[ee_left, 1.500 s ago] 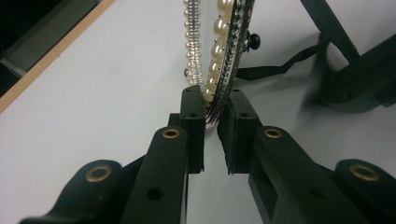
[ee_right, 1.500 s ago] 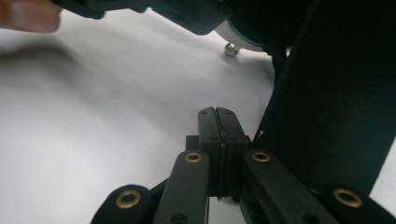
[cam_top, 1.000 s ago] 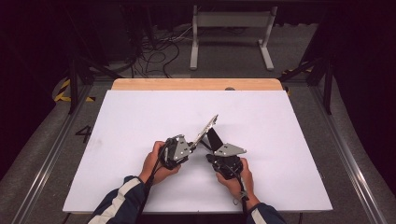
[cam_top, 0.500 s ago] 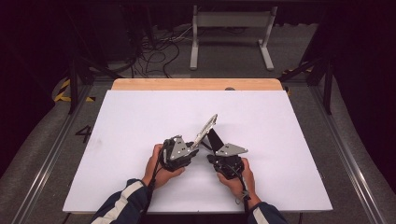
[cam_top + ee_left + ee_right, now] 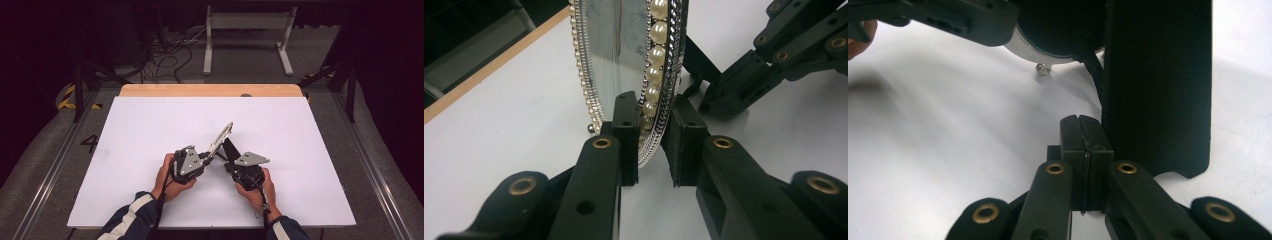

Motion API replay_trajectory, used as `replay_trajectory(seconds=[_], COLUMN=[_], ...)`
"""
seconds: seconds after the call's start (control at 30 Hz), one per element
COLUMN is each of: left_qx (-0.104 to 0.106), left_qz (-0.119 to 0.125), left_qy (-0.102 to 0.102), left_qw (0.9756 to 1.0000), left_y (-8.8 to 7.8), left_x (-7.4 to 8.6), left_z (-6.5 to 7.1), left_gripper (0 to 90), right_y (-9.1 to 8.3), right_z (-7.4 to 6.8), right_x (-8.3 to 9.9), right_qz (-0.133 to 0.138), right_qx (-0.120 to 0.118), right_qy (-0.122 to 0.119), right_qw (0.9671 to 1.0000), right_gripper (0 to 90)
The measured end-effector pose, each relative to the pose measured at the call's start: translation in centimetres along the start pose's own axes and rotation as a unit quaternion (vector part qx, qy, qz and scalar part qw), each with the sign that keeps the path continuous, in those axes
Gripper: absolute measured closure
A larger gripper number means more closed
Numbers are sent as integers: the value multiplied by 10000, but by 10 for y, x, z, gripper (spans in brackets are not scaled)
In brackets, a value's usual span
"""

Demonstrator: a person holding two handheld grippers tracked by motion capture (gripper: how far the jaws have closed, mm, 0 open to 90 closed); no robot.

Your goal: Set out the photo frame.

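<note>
A: Started at the left. Held what there?

B: Gripped the mirror (image 5: 619,60) by its lower rim. Left tool (image 5: 654,115) narrow, jaws just closing, beaded edge between the 2 pads and seemingly pressed from both faces.

A: And lay which way?

B: Stood tilted on edge over the middle of the white counter (image 5: 150,130). Ran its long axis up and away from the left tool, slanting toward the far right in the high view, with the glass face turned to the left side.

A: Further right, then?

B: Found the black stand (image 5: 1158,85) hanging off the mirror's back, just beside the right tool (image 5: 1082,125). Sat to the right of those jaws in the right gripper view, apart from them as far as could be told.

A: Carried anything, that right tool?

B: Nothing. Fully closed, pad against pad, empty.

A: Nearer to the stand, clearly.

B: Agreed. Looked like a job for the right: would need opening first, then a short shift sideways onto the flap, while the left steadied the rim.
</note>
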State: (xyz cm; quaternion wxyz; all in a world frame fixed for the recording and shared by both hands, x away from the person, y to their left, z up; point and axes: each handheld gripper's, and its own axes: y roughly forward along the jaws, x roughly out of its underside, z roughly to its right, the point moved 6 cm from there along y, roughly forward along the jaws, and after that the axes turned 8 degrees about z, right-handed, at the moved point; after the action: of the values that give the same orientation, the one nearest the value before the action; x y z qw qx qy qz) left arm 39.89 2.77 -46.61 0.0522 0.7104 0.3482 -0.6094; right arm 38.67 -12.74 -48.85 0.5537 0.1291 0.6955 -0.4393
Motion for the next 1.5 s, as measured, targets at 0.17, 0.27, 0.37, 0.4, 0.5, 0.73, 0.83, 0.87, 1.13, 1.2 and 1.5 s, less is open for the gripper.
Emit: replay_trajectory(seconds=[0.17,0.27,0.37,0.4,0.5,0.73,0.83,0.87,1.13,1.2,1.5], left_qx=[83,87,97,108,93,77,73,73,112,142,229], left_qz=[-49,-77,-84,-81,-88,-97,-75,-75,-37,-28,-108], left_qy=[54,94,113,98,121,138,74,74,-53,-76,-142], left_qw=[9999,9999,9999,9999,9998,9998,9999,9999,9999,9999,9996], left_y=[-1,-2,-2,-2,-1,2,3,3,6,6,7], left_x=[-2,-3,-3,-3,-3,-4,-4,-4,-4,-3,1], left_z=[2,4,6,6,8,11,12,12,11,11,9], left_gripper=[772,772,768,768,762,747,743,742,748,747,742], right_y=[0,-1,-2,-2,-2,-2,-1,-1,1,1,2], right_z=[-1,0,2,2,5,14,17,17,30,32,33], right_x=[1,1,1,1,2,4,5,5,10,10,10], right_qz=[-2,-8,-40,-40,-64,-86,-109,-109,-195,-175,-225], right_qx=[63,26,28,28,56,14,50,50,212,196,287], right_qy=[-26,-40,-88,-88,-223,-222,-197,-197,-36,76,32], right_qw=[10000,10000,9999,9999,9997,9997,9997,9997,9996,9996,9993], right_gripper=[900,900,900,900,900,900,900,900,900,900,900])
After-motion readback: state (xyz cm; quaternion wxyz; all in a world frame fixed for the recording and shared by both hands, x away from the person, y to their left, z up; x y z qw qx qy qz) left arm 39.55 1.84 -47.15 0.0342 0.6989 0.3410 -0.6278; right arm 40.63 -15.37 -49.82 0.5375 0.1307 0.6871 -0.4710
